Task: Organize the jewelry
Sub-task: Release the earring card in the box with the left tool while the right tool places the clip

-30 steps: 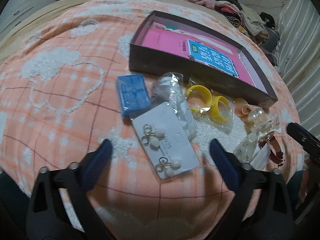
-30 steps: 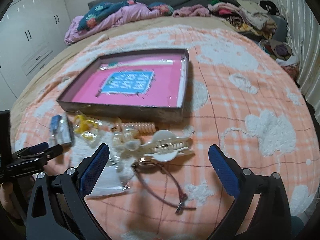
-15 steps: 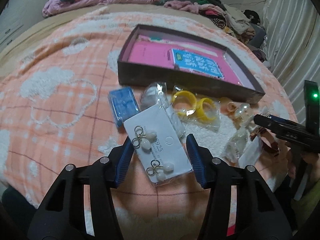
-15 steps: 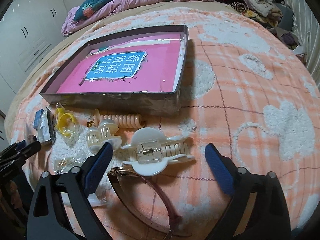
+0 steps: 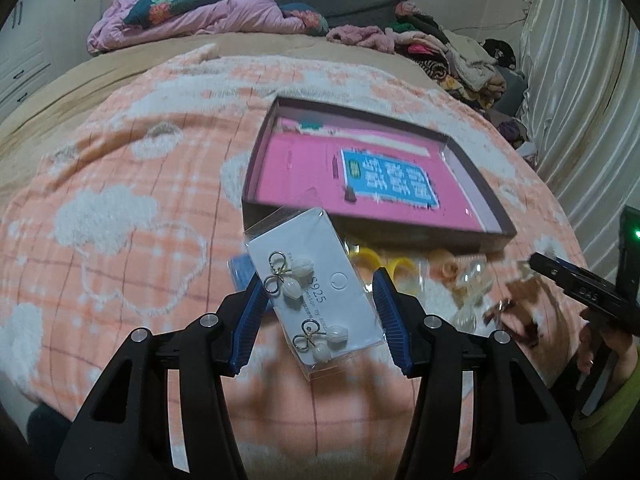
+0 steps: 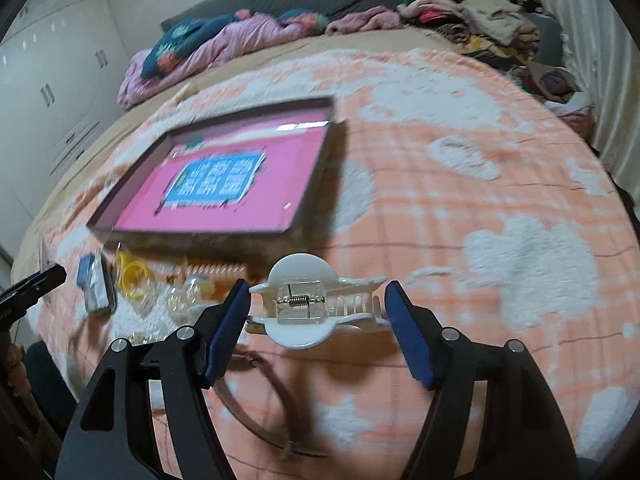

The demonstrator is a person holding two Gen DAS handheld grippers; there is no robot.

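Left tool [image 5: 318, 316] clamps the bagged earring card [image 5: 316, 292], lifted off the bed, long axis running diagonally toward the box's [image 5: 460, 236] near wall. Right tool [image 6: 318, 328] grips the white hair claw [image 6: 312, 304] end to end, long axis crosswise. Right of it, the orange plaid blanket [image 6: 480, 200] lies bare. Remaining trinkets crowd the box's front edge.

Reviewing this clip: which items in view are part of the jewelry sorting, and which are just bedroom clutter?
Part of the job:
- earring card, clamped in the left gripper
- white hair claw, clamped in the right gripper
- open box
- yellow rings
- blue packet

Just lying about:
- bedding heap
- clothes pile
- wardrobe
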